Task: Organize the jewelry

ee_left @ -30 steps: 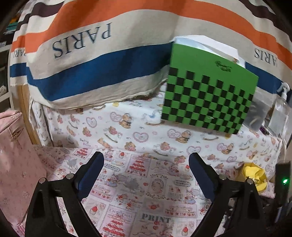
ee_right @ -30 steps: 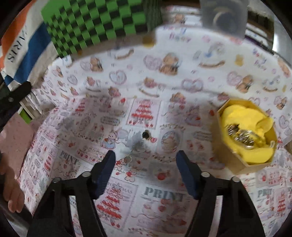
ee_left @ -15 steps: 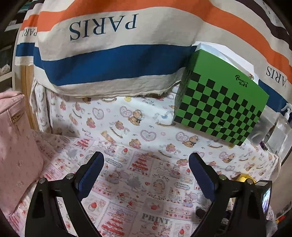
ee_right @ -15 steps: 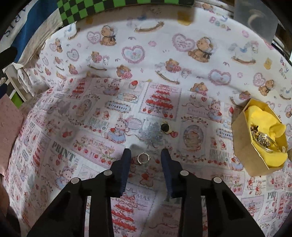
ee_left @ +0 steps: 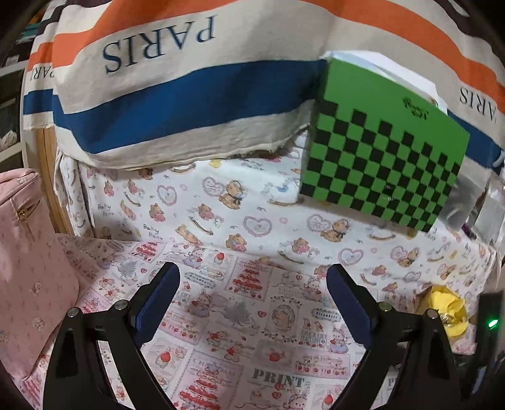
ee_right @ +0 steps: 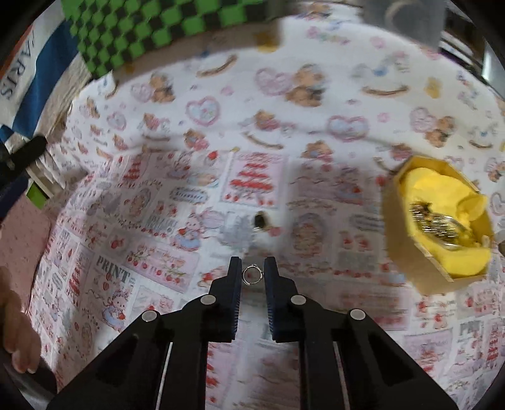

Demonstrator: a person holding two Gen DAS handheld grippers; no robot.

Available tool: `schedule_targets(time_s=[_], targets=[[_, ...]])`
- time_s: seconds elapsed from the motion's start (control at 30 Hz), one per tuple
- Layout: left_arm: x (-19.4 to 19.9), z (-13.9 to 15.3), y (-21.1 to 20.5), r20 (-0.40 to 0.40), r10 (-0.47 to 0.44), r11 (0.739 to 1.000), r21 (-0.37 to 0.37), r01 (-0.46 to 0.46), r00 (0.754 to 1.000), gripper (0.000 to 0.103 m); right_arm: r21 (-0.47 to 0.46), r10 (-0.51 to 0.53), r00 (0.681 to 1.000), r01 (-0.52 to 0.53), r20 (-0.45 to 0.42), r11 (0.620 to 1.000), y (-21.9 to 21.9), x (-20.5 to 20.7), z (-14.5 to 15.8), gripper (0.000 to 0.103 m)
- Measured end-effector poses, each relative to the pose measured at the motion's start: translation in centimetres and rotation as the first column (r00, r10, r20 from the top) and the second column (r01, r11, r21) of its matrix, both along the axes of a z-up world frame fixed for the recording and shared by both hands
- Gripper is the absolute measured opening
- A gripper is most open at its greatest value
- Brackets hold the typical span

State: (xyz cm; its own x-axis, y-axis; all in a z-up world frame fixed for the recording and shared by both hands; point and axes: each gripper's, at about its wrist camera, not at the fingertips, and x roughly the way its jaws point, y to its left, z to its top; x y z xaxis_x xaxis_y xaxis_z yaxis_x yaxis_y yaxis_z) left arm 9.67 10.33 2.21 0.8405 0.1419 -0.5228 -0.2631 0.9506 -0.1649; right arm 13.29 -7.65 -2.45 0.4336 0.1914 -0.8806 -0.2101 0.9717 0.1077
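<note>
In the right wrist view my right gripper (ee_right: 252, 268) is shut on a small silver ring (ee_right: 252, 274), pinched between the fingertips above the printed cloth. A small dark jewel (ee_right: 260, 219) lies on the cloth just beyond it. An octagonal cardboard box (ee_right: 407, 249) with yellow lining holds a gold bracelet (ee_right: 438, 225) at the right. In the left wrist view my left gripper (ee_left: 252, 284) is open and empty over the cloth; the yellow box (ee_left: 448, 307) shows at the right edge.
A green and black checkered box (ee_left: 378, 151) stands at the back, under a striped "PARIS" cloth (ee_left: 189, 79). A pink pouch (ee_left: 28, 252) lies at the left. A clear container (ee_right: 410, 19) stands at the back right. A hand (ee_right: 15, 331) shows at the left edge.
My right gripper has closed on the silver ring and lifted it off the cloth, the view pulling back. The left gripper has shifted slightly and stays open.
</note>
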Motion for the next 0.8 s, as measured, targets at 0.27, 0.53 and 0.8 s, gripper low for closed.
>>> schedule_targets(time_s=[0.27,0.53,0.8], targets=[[1.0,-1.5,-3.0,-0.029,-0.046,0.993,0.104,0.049,0.999,0.093,0.083,-0.040,0.994,0.032,0.102,0.996,-5.4,-2.3,2.4,0.016],[1.2,-2.1,-5.2,-0.053,-0.158,0.982,0.095,0.162,0.986,0.093,0.122,-0.106,0.964,0.078,0.243,0.989,-9.0,-4.4,4.0,0.016],[1.0,-1.4,-7.3,-0.038,-0.227,0.967,0.108,0.230,0.973,0.093,0.180,-0.128,0.965,0.087,0.229,0.980,-10.2,-4.3,4.0,0.016]])
